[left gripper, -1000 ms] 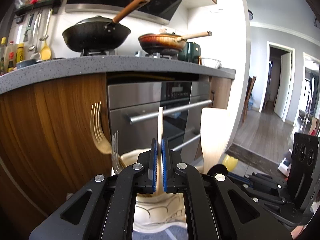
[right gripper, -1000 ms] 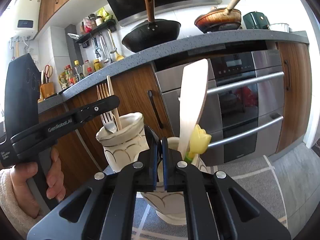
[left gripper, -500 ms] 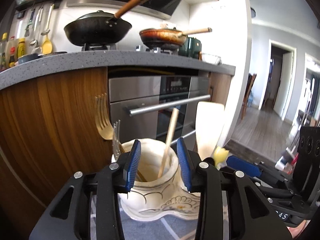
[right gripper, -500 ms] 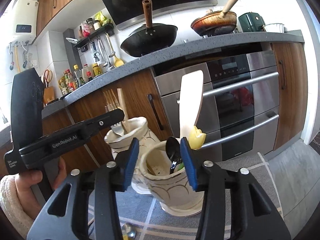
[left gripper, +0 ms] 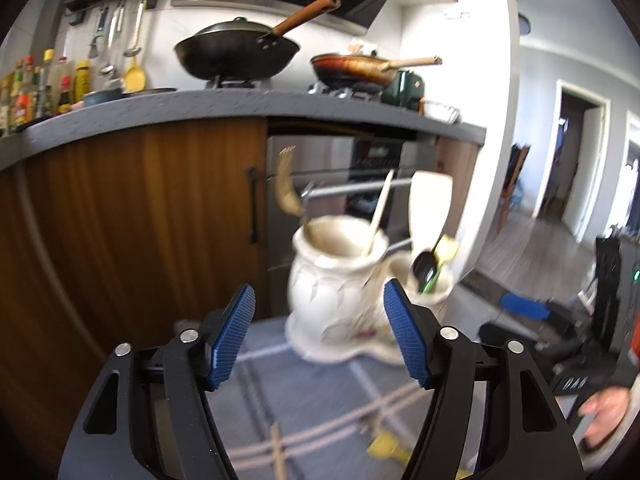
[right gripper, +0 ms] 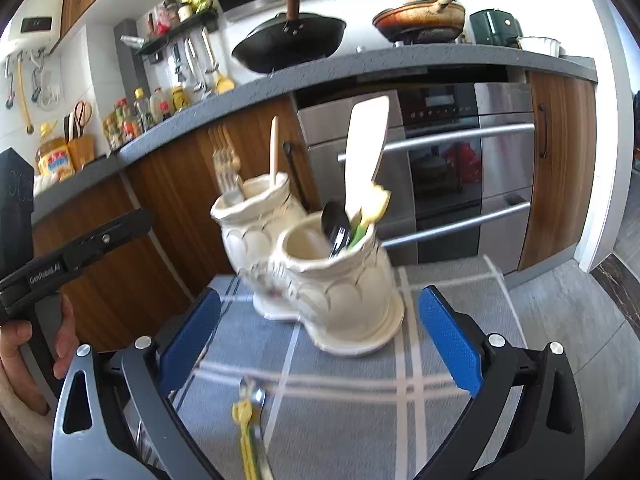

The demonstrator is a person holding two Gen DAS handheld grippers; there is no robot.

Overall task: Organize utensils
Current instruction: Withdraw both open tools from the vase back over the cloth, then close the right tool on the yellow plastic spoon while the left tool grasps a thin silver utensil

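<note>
Left jaws: the left gripper (left gripper: 318, 336) is opening, blue pads spread wide with nothing between them; past the gap stands the nearer cream holder.
Right jaws: the right gripper (right gripper: 318, 340) is opening too, at full spread and empty; the front holder shows between its pads but apart from them.
Surface: both holders stand on a grey cloth with pale stripes (right gripper: 344, 396), spread on what looks like a low worktop in front of the kitchen cabinets; its edges are mostly hidden by the grippers.
Front holder: a cream ceramic holder (right gripper: 340, 280) on its own saucer-like base, towards the far middle of the cloth. It carries a pale flat spatula (right gripper: 366, 148), a black spoon (right gripper: 336, 224) and a yellow-and-green piece, all leaning on the rim so the handles or heads stay reachable.
Back holder: the second cream holder (right gripper: 248, 220) touches the first from behind and holds forks (right gripper: 224, 160) and a thin wooden stick (right gripper: 273, 152), upright with tines up.
Sorting logic: judged from the grouping, forks go in one holder and spoons and spatulas in the other.
Left over: a small spoon with a yellow-green handle (right gripper: 248, 412) lies flat on the cloth near its front edge, just ahead of the right jaws; a yellow piece (left gripper: 384, 446) lies there in the left view, too blurred to name.
Likely next: probably picking up the loose spoon for the front holder.
</note>
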